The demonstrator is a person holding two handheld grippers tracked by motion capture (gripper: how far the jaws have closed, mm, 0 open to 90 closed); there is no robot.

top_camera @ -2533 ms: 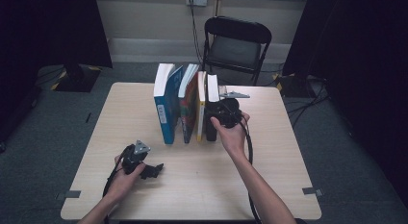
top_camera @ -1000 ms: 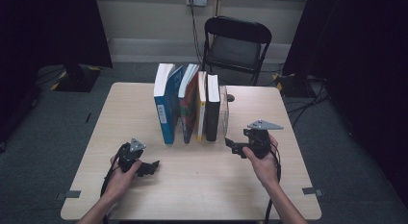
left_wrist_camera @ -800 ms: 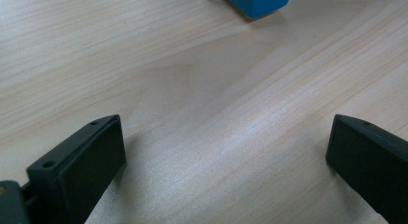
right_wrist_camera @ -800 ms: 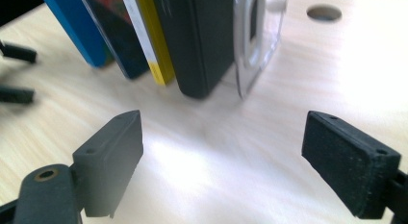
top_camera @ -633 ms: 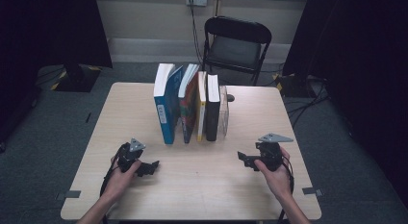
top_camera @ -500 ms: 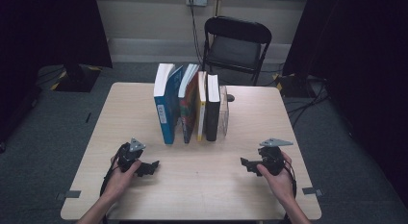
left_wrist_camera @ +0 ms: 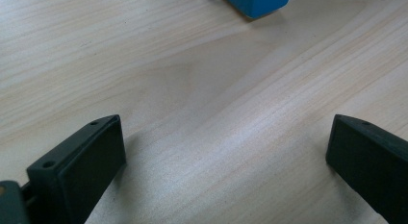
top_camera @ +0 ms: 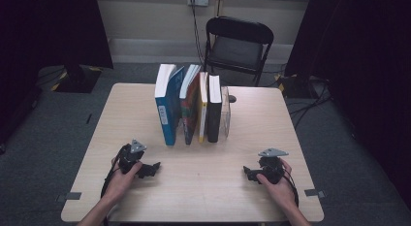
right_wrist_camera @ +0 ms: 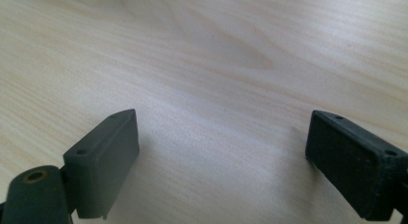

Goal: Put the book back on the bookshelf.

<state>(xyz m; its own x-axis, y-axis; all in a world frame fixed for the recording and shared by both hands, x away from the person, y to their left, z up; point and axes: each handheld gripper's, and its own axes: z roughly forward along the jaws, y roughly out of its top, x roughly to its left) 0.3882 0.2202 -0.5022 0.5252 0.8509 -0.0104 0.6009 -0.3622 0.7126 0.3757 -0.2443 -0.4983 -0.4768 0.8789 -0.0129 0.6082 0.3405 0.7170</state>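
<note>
A row of several books (top_camera: 194, 107) stands upright in the middle of the wooden table (top_camera: 261, 138), a blue one (top_camera: 166, 112) at the left end and a black one (top_camera: 214, 112) near the right end. My left gripper (top_camera: 151, 169) rests on the table at the near left, open, with only bare wood between its jaws (left_wrist_camera: 226, 156). The blue book's corner (left_wrist_camera: 255, 2) shows at the top of the left gripper view. My right gripper (top_camera: 248, 173) rests at the near right, open, its jaws spread over bare wood (right_wrist_camera: 221, 152).
A black folding chair (top_camera: 237, 44) stands behind the table's far edge. Cables (top_camera: 310, 104) lie on the grey floor to the right. Dark curtains hang on both sides. A small dark object (top_camera: 232, 98) lies behind the books.
My right gripper let go of the black book in the row, drew back toward the near right and settled low on the table. The left gripper stayed put.
</note>
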